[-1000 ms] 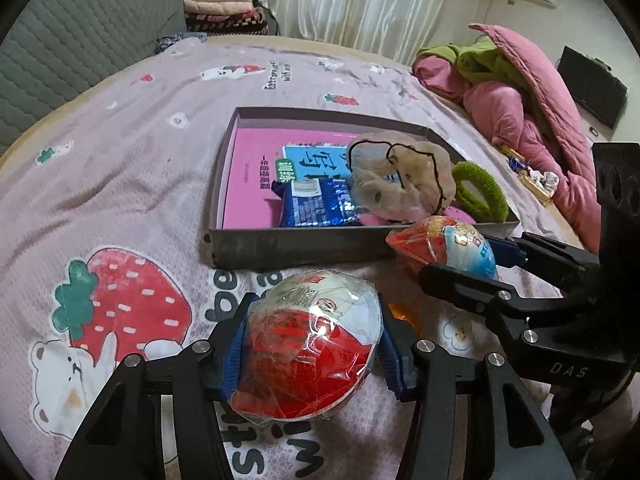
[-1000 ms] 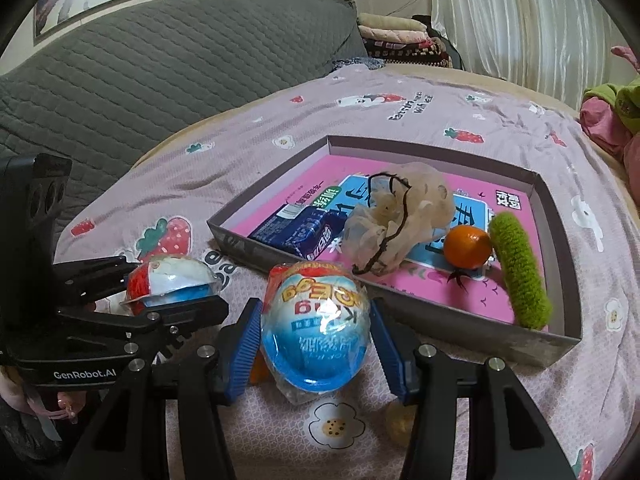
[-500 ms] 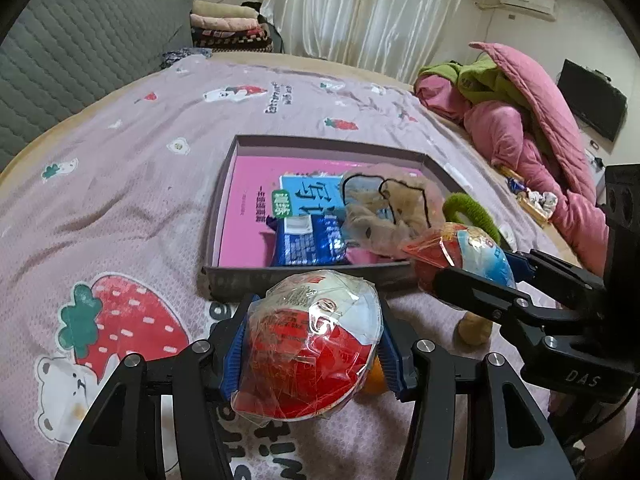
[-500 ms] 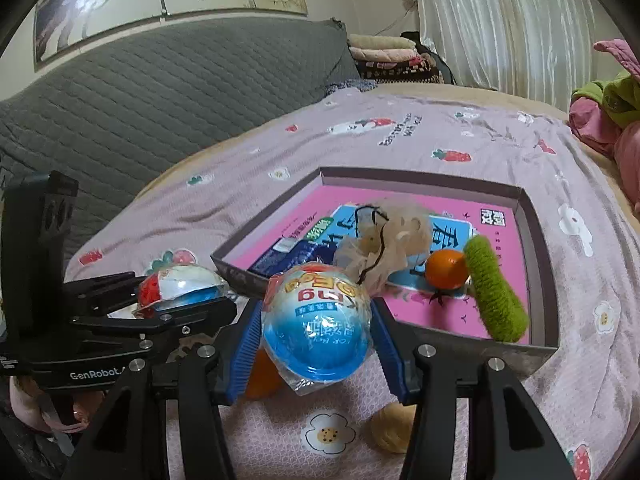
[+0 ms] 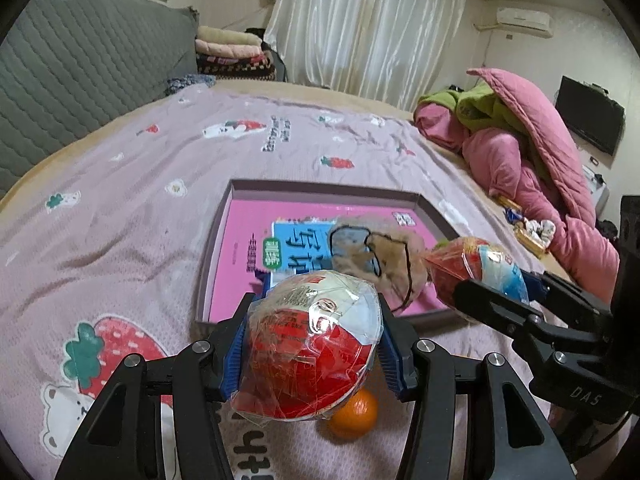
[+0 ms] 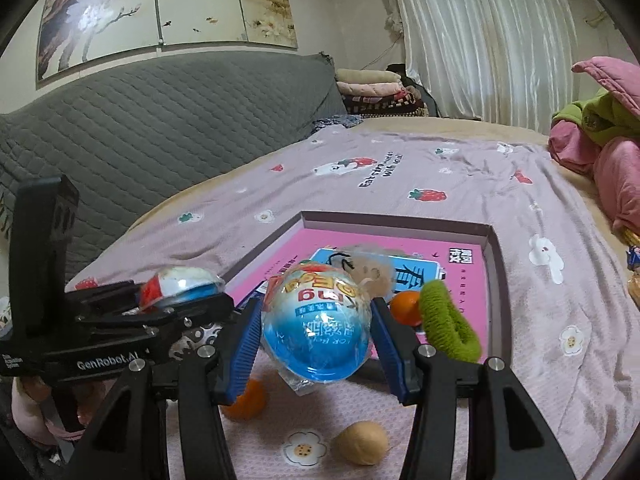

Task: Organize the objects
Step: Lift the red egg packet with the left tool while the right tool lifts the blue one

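Observation:
My left gripper [image 5: 312, 344] is shut on a red-and-white wrapped toy egg [image 5: 312, 340], held above the bedspread in front of the grey tray [image 5: 212, 240]. My right gripper [image 6: 314, 340] is shut on a blue-and-white wrapped toy egg [image 6: 316, 328]; that egg also shows in the left wrist view [image 5: 476, 268], at the tray's right front corner. The tray has a pink book [image 5: 244, 248], a beige mesh pouch [image 5: 380, 248], a green scrunchie [image 6: 448, 320] and an orange [image 6: 404, 306] in it.
On the bedspread below the grippers lie a loose orange [image 5: 354, 414] and a tan walnut-like ball [image 6: 362, 442]. A grey quilted sofa back [image 6: 160, 128] stands to the left, and pink bedding [image 5: 536, 168] is heaped at the right.
Both grippers have risen with their eggs and tipped up, so the tray sits lower in view. The loose orange and tan ball now show beneath them.

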Available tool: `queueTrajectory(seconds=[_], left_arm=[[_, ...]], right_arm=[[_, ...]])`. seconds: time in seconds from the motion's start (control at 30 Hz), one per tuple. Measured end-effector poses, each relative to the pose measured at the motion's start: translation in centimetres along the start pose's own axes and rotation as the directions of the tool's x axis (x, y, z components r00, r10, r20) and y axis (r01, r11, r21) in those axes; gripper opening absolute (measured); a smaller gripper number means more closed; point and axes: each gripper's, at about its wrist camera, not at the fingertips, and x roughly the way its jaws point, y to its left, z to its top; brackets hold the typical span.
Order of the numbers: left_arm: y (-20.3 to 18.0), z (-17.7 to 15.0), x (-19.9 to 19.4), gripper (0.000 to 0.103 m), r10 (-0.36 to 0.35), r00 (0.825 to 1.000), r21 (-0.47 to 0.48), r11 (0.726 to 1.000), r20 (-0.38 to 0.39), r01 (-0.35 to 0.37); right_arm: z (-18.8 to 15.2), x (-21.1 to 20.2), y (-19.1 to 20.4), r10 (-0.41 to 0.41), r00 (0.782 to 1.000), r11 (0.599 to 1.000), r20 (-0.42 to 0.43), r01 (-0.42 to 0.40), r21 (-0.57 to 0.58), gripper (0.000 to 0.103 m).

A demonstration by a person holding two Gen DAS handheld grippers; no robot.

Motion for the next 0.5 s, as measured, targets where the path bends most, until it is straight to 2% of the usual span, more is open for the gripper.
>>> queueTrajectory(seconds=[0.5], left_arm=[[-0.5,1.6,-0.7,0.057,0.026,0.995,0.004,1.0,0.092,-0.026]], right_arm=[[1.3,-1.9,-1.2,-0.058,0.992,0.998,0.111,0.054,0.041,0.054]])
